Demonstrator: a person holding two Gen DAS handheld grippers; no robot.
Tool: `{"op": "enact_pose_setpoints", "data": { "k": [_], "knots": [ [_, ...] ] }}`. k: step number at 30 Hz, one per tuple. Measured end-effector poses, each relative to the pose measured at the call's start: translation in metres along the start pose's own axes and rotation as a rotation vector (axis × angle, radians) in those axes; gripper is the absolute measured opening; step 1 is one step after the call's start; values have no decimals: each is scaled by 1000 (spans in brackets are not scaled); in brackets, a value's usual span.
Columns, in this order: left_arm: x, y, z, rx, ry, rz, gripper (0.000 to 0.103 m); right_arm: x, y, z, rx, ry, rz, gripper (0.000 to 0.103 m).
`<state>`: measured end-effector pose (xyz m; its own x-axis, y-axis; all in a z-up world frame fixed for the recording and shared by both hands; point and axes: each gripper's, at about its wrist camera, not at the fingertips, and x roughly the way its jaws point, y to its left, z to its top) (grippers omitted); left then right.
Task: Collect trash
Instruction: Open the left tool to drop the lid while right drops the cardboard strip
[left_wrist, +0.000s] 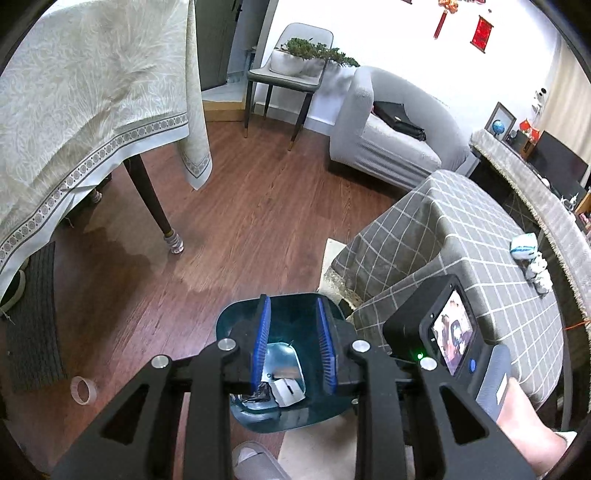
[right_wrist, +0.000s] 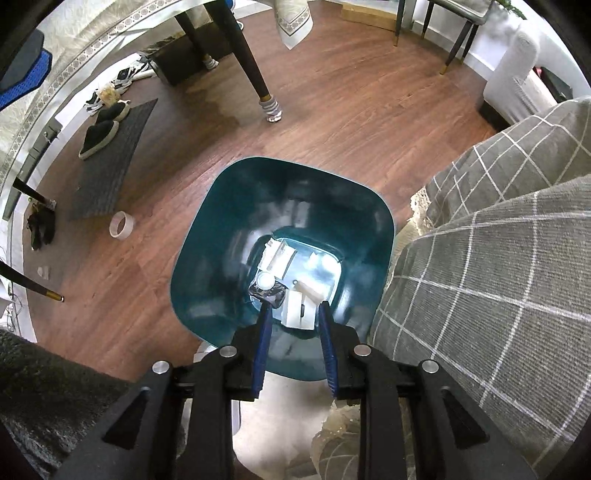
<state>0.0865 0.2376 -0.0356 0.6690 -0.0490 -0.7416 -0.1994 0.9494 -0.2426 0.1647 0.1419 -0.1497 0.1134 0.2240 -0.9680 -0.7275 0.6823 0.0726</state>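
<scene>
A teal bin (right_wrist: 207, 236) stands on the wood floor beside the checked table (left_wrist: 461, 236). At its bottom lie white paper scraps (right_wrist: 277, 254), a round white lid (right_wrist: 265, 281) and a dark wrapper (right_wrist: 271, 293). My right gripper (right_wrist: 294, 305) points down over the bin's near rim, open by a narrow gap with nothing between the pads. My left gripper (left_wrist: 291, 299) hovers above the bin (left_wrist: 236, 317) too, open by a similar gap and empty. The right gripper's body with its small screen (left_wrist: 452, 330) shows at the right. Crumpled white wrappers (left_wrist: 522, 246) lie on the checked table's far side.
A roll of tape (right_wrist: 122, 225) and a small white scrap (right_wrist: 44, 272) lie on the floor left of the bin. Beyond stand a cloth-covered dining table (left_wrist: 74, 110) with dark legs, a grey mat with slippers (right_wrist: 107, 155), a chair (left_wrist: 288, 77) and a grey sofa (left_wrist: 391, 133).
</scene>
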Motion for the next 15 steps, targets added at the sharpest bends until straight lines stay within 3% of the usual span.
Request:
{"op": "enact_pose_setpoints", "data": {
  "k": [7, 15],
  "knots": [
    [-11, 1, 5, -6, -29, -10, 26, -23, 5, 4, -15, -62, 29, 26],
    [-20, 4, 11, -15, -64, -1, 27, -72, 1, 10, 2, -228, 59, 26]
  ]
}}
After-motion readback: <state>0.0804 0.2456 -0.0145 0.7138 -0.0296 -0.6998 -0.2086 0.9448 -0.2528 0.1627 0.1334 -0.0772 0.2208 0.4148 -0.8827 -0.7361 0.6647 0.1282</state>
